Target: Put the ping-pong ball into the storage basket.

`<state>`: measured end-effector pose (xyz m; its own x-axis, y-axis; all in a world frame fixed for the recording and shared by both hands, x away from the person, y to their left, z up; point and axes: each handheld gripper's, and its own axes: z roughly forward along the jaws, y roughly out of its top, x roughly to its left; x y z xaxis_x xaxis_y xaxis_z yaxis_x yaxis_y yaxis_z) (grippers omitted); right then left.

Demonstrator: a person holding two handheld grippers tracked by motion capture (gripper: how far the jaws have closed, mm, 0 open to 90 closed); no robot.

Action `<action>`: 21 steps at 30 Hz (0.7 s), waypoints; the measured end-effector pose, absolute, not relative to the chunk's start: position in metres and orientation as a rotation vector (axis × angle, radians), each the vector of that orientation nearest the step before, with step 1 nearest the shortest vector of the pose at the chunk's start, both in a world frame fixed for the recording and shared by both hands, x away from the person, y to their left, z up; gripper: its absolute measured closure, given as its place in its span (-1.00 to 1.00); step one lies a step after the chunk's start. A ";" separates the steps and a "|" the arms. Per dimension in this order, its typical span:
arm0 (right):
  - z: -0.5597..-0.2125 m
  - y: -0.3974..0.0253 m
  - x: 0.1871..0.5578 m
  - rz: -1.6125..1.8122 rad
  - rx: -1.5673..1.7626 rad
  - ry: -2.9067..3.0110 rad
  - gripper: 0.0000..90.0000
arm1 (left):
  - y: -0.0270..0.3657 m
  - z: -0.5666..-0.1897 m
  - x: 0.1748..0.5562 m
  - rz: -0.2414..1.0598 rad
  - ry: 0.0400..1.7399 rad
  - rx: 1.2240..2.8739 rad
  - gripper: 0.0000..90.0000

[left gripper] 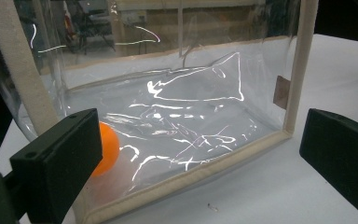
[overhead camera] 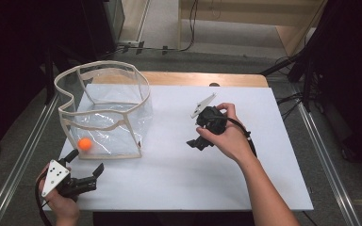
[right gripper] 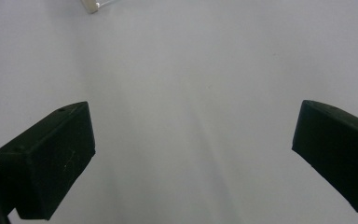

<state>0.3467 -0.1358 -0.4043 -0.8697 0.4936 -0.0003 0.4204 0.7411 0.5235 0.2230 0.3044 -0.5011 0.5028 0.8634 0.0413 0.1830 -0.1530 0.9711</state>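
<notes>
A clear plastic bag [overhead camera: 104, 110] with beige trim stands open on the left of the white table top [overhead camera: 184, 165]. An orange ball [overhead camera: 85, 143] lies inside it at the near left corner. My left gripper [overhead camera: 86, 161] is open just in front of that corner, apart from the bag. In the left gripper view the jaws frame the bag's front wall [left gripper: 191, 107], and the ball [left gripper: 108, 148] shows behind the left jaw. My right gripper [overhead camera: 197, 144] points down at the middle of the table. It is open over bare white surface [right gripper: 191, 93].
A strip of wood table edge [overhead camera: 207, 78] shows behind the white top. Metal rails [overhead camera: 23, 150] run along both sides. Cables lie on the floor at the back. A corner of the bag's trim [right gripper: 95, 4] sits at the top of the right gripper view.
</notes>
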 end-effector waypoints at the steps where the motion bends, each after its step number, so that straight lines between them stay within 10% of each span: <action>1: -0.406 -0.137 0.345 0.797 0.759 2.795 -1.00 | 0.304 -0.501 0.223 0.770 0.909 1.643 -1.00; 21: -0.431 -0.172 0.327 0.890 0.845 2.727 -1.00 | 0.304 -0.501 0.223 0.771 0.910 1.644 -1.00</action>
<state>0.3266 -0.1719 -0.4312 -0.8297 0.5574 0.0296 0.4676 0.6651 0.5823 0.2229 0.3042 -0.5011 0.5018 0.8640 0.0421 0.1838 -0.1541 0.9708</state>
